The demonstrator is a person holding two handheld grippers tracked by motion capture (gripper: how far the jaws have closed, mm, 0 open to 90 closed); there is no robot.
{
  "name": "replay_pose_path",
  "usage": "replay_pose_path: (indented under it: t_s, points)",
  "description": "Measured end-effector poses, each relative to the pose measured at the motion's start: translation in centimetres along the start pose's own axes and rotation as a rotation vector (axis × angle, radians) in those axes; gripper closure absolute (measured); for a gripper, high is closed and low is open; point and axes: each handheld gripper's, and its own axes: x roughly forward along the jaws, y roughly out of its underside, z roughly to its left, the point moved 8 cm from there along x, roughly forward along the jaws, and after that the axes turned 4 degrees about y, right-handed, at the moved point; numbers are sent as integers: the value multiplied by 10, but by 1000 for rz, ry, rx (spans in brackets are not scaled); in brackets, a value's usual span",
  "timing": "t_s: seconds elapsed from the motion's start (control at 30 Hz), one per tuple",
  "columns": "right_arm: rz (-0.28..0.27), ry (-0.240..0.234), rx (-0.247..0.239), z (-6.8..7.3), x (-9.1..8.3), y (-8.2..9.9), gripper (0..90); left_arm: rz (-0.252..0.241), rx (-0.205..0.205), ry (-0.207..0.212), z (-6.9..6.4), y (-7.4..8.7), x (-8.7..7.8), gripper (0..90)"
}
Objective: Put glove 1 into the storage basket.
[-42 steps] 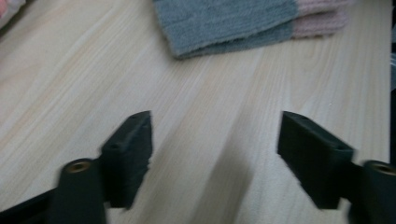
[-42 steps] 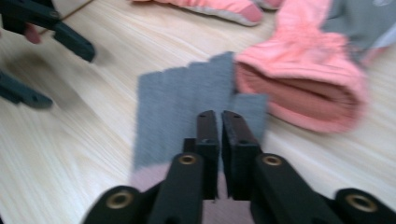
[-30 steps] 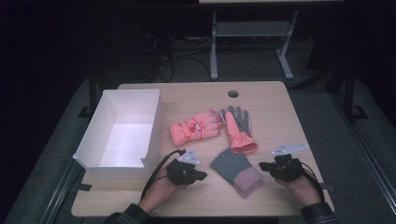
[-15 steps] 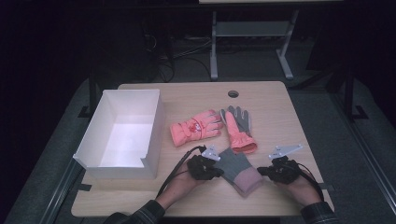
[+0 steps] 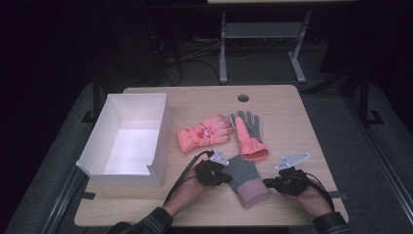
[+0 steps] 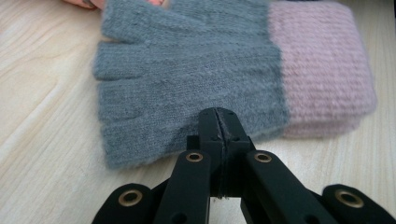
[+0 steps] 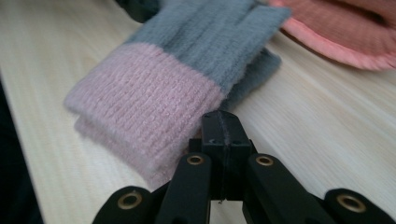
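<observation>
A grey knit glove with a pink cuff (image 5: 246,176) lies near the table's front edge, between my two grippers. My left gripper (image 5: 225,177) is shut and empty, its tips at the glove's left edge (image 6: 187,84); in the left gripper view the jaws (image 6: 217,116) meet over the grey knit. My right gripper (image 5: 267,184) is shut too, just right of the pink cuff (image 7: 144,107), its tips (image 7: 223,122) close to the cuff. Farther back lie a coral glove (image 5: 203,133) and a grey-palmed coral glove (image 5: 248,134).
An open white box (image 5: 127,139) stands at the table's left. A round cable hole (image 5: 243,98) sits near the far edge. Beyond the table are cables and a metal stand on the dark floor.
My left gripper has moved right, from beside the box's corner up to the grey glove's left edge. The right gripper has stayed in place.
</observation>
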Motion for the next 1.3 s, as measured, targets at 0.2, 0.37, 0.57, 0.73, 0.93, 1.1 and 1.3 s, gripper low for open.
replay_pose_path:
  t_s: [0.2,0.37,0.57,0.73,0.93,1.1,1.3]
  points:
    - [3,-36,-22,8,2,-2,900,-6,-19,-3,4,2,-4,896]
    - [-7,-67,-55,20,6,-5,900,-5,-23,-17,10,5,-11,897]
    - [-6,-118,-89,38,13,-11,900,-15,-40,-30,19,7,-18,897]
    - [6,-138,-128,53,22,-15,900,-27,-65,-44,26,8,-21,896]
    - [7,-173,-156,70,30,-20,900,-29,-76,-54,30,9,-22,897]
    - [9,-191,-179,82,37,-25,900,-28,-83,-58,32,8,-22,896]
    - [15,-201,-235,97,52,-33,900,-24,-77,-63,35,4,-18,897]
